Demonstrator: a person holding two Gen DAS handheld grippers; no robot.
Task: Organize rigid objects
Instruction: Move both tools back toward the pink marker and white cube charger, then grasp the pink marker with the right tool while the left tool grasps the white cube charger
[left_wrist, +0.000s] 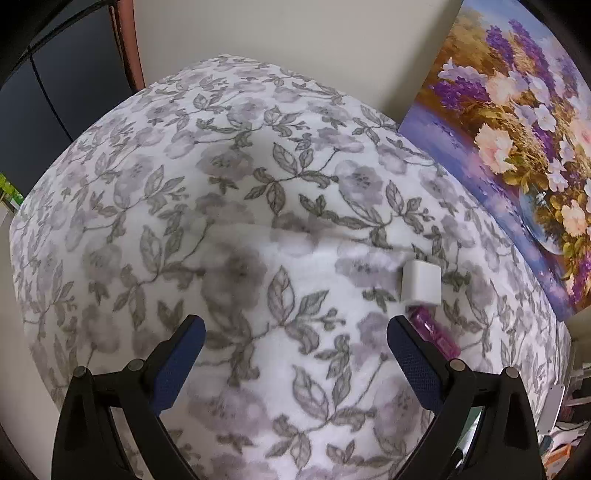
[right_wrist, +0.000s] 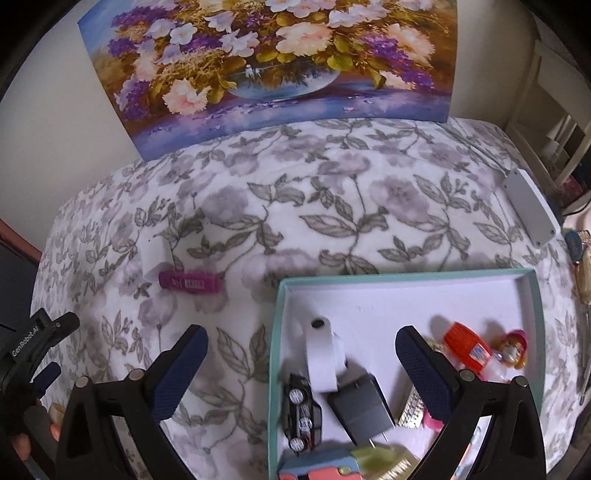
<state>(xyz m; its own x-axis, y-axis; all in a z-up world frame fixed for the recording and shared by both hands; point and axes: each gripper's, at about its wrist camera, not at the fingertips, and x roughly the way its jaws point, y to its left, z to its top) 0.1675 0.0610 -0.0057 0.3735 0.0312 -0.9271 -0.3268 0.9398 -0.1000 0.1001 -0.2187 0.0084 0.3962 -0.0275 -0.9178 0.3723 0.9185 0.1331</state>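
A white block (left_wrist: 421, 282) and a magenta tube (left_wrist: 436, 332) lie on the floral blanket (left_wrist: 258, 184), just right of my open, empty left gripper (left_wrist: 295, 332). In the right wrist view the same white block (right_wrist: 155, 256) and magenta tube (right_wrist: 190, 281) lie left of a teal-rimmed box (right_wrist: 280, 332). The box holds a white roll (right_wrist: 323, 354), a black toy car (right_wrist: 303, 413), a dark charger (right_wrist: 360, 408), an orange bottle (right_wrist: 467, 349) and a small figure (right_wrist: 511, 349). My right gripper (right_wrist: 301, 341) is open and empty, over the box's left edge.
A flower painting (right_wrist: 266, 62) leans against the wall behind the blanket. A white flat plate (right_wrist: 530, 208) lies at the blanket's right edge. The left gripper's body (right_wrist: 29, 343) shows at the lower left of the right wrist view. Clutter sits beyond the right edge.
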